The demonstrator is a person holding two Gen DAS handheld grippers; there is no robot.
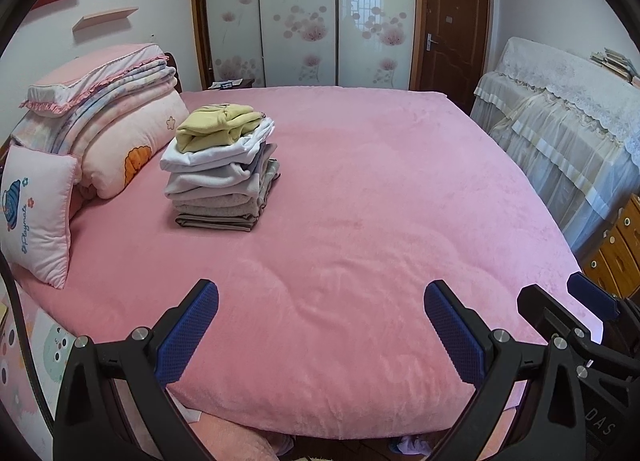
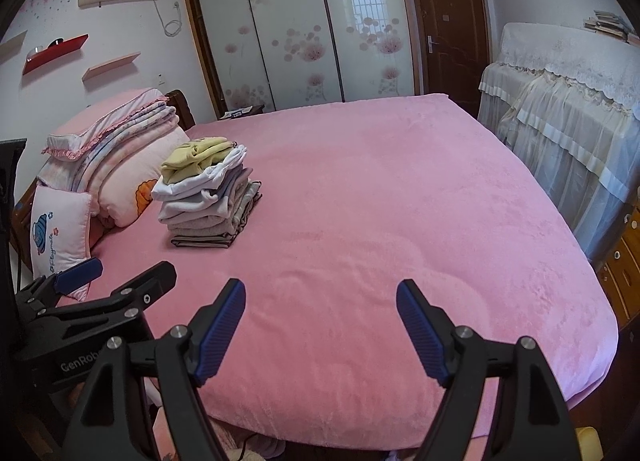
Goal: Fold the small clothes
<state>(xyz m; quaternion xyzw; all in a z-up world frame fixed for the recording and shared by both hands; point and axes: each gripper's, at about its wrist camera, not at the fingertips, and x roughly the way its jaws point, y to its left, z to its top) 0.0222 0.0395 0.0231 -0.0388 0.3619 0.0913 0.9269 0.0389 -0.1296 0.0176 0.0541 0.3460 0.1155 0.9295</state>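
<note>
A stack of folded small clothes (image 1: 222,167) sits on the pink bed (image 1: 380,221), left of centre, with a yellow garment (image 1: 218,123) on top. It also shows in the right wrist view (image 2: 206,195). My left gripper (image 1: 320,293) is open and empty, held over the bed's near edge. My right gripper (image 2: 320,289) is open and empty, beside it to the right. The right gripper shows at the right edge of the left wrist view (image 1: 560,293), and the left gripper at the left of the right wrist view (image 2: 128,269).
Folded quilts and pillows (image 1: 100,133) lie at the head of the bed, left of the stack. A lace-covered cabinet (image 1: 560,121) stands along the right. Wooden drawers (image 1: 616,257) are at the near right. Wardrobe doors (image 1: 304,13) and a brown door (image 1: 452,25) are behind.
</note>
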